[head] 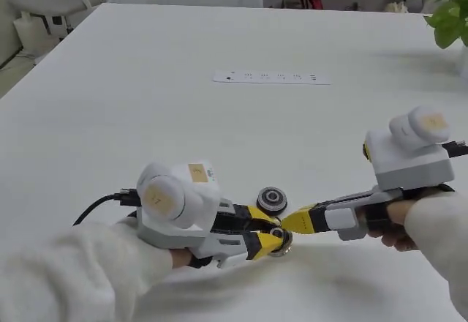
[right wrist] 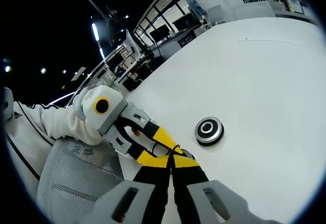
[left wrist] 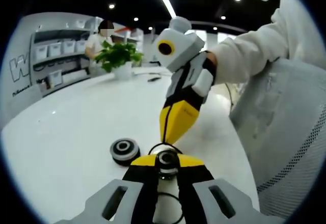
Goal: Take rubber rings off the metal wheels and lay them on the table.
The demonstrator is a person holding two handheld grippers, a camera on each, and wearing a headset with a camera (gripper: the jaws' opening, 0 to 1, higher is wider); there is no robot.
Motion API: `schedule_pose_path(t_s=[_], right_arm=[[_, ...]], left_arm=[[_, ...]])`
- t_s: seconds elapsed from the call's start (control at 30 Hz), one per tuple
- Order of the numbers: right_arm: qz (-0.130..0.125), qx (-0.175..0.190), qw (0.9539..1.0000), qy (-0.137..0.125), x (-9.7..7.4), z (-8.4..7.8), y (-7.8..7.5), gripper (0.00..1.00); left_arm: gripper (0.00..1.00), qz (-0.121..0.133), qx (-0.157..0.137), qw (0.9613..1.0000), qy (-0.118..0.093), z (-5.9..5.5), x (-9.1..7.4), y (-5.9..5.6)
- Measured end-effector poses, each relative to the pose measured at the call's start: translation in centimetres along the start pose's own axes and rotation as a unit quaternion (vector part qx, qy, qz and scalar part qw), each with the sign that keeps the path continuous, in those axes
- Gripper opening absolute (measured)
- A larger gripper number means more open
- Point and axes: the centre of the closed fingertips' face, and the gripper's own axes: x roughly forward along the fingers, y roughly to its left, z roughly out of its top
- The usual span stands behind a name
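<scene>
1. Your left gripper (head: 272, 236) lies low at 7 o'clock in the head view. Its yellow jaws are clamped narrow on a small metal wheel (left wrist: 167, 159), which is held just above the table (head: 219, 132).
2. In the left gripper view, that wheel sits between the two jaw tips at 6 o'clock, with its hub facing the camera.
3. Your right gripper (head: 292, 223) reaches in from 3 o'clock in the head view, and its tip meets the held wheel.
4. The right gripper's jaws are pressed together. In the left gripper view, they pinch a thin black rubber ring (left wrist: 175, 146) that arcs over the top of the held wheel.
5. In the right gripper view, the ring shows as a small dark loop at the closed tips, between your two grippers.
6. A second wheel (head: 272, 199) lies flat on the table with its dark outer band on, at 12 o'clock from the held wheel in the head view and close to both jaw tips.
7. The second wheel sits at 9 o'clock from the held wheel in the left gripper view, and at 2 o'clock from the jaws in the right gripper view.
8. A white power strip (head: 270, 78) lies further out at 12 o'clock, well apart from the wheels.
9. A green plant (head: 450, 7) stands at the table's far corner, at 2 o'clock.
</scene>
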Motion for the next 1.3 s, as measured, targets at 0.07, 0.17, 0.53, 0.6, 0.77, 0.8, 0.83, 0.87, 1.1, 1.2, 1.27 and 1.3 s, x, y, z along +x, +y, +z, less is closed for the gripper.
schedule_pose_path(t_s=[0.07, 0.17, 0.53, 0.6, 0.77, 0.8, 0.83, 0.87, 1.1, 1.2, 1.27, 1.3], right_arm=[[-0.003, 0.007, 1.0, 0.0, -0.1, -0.1, -0.2, 0.0], [-0.011, 0.008, 0.9999, 0.007, 0.0, -0.4, -0.5, 0.0], [-0.02, 0.015, 0.9996, 0.017, 0.0, -0.9, -1.0, 0.0], [-0.02, 0.015, 0.9996, 0.015, 0.0, -0.8, -0.9, 0.0], [-0.02, 0.017, 0.9996, 0.011, -0.2, -0.6, -0.9, 0.0], [-0.02, 0.017, 0.9996, 0.01, -0.3, -0.6, -0.9, 0.0], [-0.021, 0.017, 0.9996, 0.009, -0.3, -0.5, -0.9, 0.0], [-0.021, 0.017, 0.9996, 0.008, -0.3, -0.5, -0.9, 0.0], [-0.021, 0.021, 0.9994, -0.02, -1.0, 0.7, -0.8, 0.0], [-0.02, 0.023, 0.9991, -0.028, -1.2, 1.0, -0.8, 0.0], [-0.021, 0.024, 0.999, -0.032, -1.2, 1.2, -0.8, 0.0], [-0.02, 0.024, 0.9989, -0.034, -1.3, 1.3, -0.8, 0.0]], left_arm=[[0.14, 0.0, 0.002, 1.0, 0.001, 0.0, 0.0, 0.0], [0.15, 0.002, 0.001, 1.0, 0.002, 0.0, 0.1, 0.0], [0.15, 0.003, 0.014, 0.9995, 0.028, 0.1, 0.1, -0.1], [0.18, -0.002, 0.016, 0.9995, 0.028, 0.2, 0.1, -0.2], [0.23, -0.014, 0.025, 0.9991, 0.031, 0.9, -0.2, -0.7], [0.23, -0.016, 0.032, 0.9988, 0.033, 0.9, -0.3, -0.8], [0.24, -0.016, 0.038, 0.9986, 0.032, 1.1, -0.4, -0.9], [0.25, -0.017, 0.039, 0.9986, 0.03, 1.4, -0.6, -0.9], [0.34, -0.016, 0.055, 0.9982, 0.016, 3.0, -1.6, -0.7], [0.45, -0.014, 0.055, 0.9983, 0.011, 3.5, -2.2, -0.5], [0.51, -0.009, 0.06, 0.9981, 0.005, 4.0, -2.7, -0.3], [0.52, -0.008, 0.06, 0.9981, 0.003, 4.2, -2.9, -0.3]])
